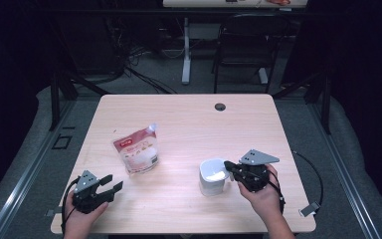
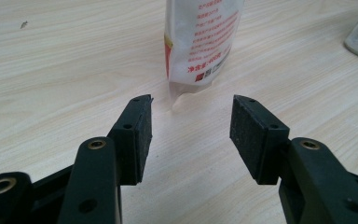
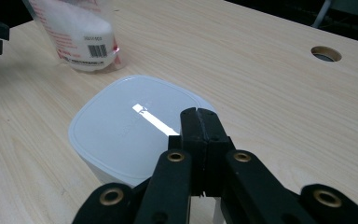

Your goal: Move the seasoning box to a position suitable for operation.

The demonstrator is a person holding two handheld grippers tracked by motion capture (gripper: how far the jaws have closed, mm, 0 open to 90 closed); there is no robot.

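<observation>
A clear pouch with red print and white contents lies left of the middle of the wooden table. My left gripper rests near the front left edge, open, its jaws aimed at the pouch a short way ahead; nothing is between the left gripper's pads. A white square container stands at the front right. My right gripper is shut, its tips over the near edge of the container's smooth white lid. Whether the tips touch the lid I cannot tell.
A round cable hole sits near the table's far edge. Beyond the table stand a dark chair and a desk leg. The right gripper's cable loops over the table's right edge. The pouch lies beyond the container.
</observation>
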